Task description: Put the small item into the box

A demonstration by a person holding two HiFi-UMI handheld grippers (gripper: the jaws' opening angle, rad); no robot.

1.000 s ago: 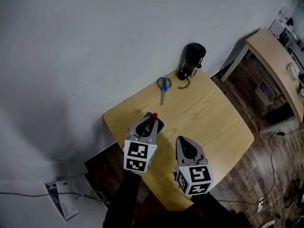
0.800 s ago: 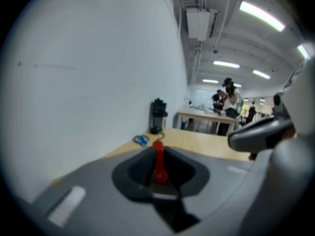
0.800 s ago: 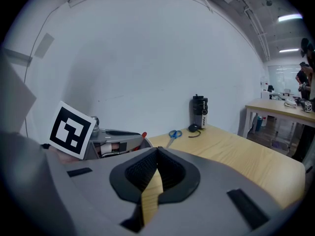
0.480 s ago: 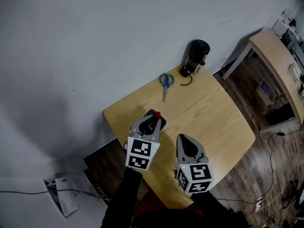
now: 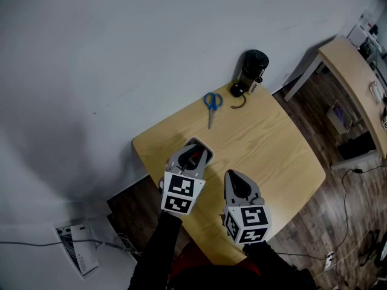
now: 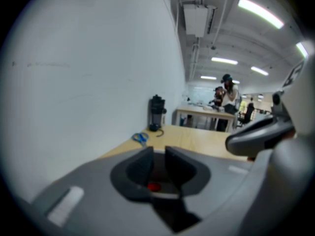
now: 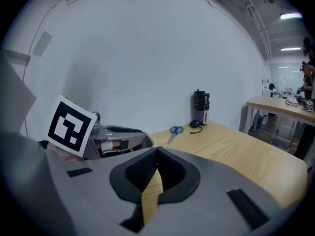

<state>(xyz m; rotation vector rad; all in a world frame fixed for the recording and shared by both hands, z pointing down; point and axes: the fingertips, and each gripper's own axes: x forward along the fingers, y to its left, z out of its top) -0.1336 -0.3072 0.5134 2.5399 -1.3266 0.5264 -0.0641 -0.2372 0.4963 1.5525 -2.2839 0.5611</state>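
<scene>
A small white box stands on the wooden table near its left edge. My left gripper hangs right over the box, its jaws a little apart and open. Through that gap a small red item shows lying down inside the box, free of the fingers. In the head view the red item is only a dull reddish spot between the jaws. My right gripper hovers over the table beside the left one, shut with nothing in it.
Blue-handled scissors lie near the table's far edge. A black cylinder-shaped flask and a small black thing with a cord sit at the far corner. A second table stands to the right. The wall runs close behind.
The red item was held at the left gripper's tips above the box. Now it is out of the tips and lies inside the box. The right gripper has stayed put.
</scene>
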